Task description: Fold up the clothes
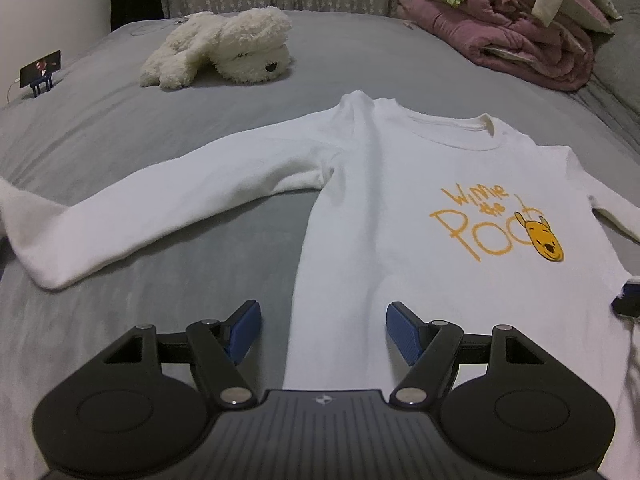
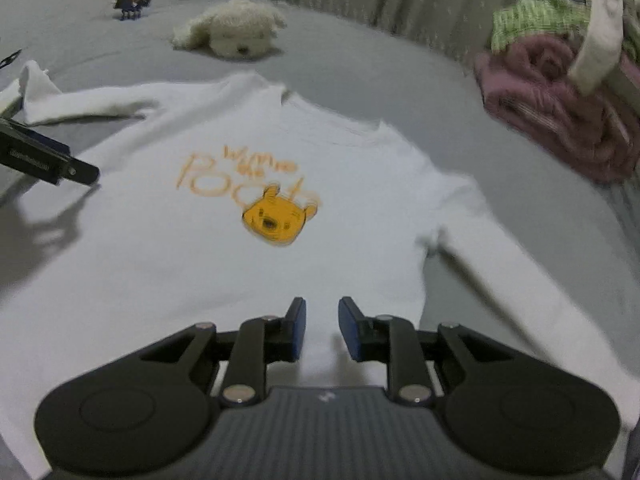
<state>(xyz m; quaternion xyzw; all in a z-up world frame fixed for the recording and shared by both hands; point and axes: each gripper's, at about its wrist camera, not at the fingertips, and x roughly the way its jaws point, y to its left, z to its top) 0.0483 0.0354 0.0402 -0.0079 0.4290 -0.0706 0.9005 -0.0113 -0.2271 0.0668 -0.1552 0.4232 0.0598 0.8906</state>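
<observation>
White shirt [image 1: 380, 200] flat on grey bed [image 1: 160, 128], left gripper [image 1: 323, 330] wide open, right gripper [image 2: 322, 328] narrowly open, both over hem, holding nothing.

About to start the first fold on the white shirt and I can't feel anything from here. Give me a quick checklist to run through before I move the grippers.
1. Shirt lies face up on the bed, print visible: ok.
2. Left sleeve spread out to the side: ok, though its cuff end looks turned up.
3. Right sleeve laid out flat: ok.
4. Left gripper open, over the shirt's lower left edge, holding nothing: ok.
5. Right gripper open only narrowly above the hem, nothing between its fingers: ok, but widen it first.
6. Plush toy and blanket pile clear of the shirt: ok.
7. Hem lying flat: cannot tell, the grippers hide it.
</observation>
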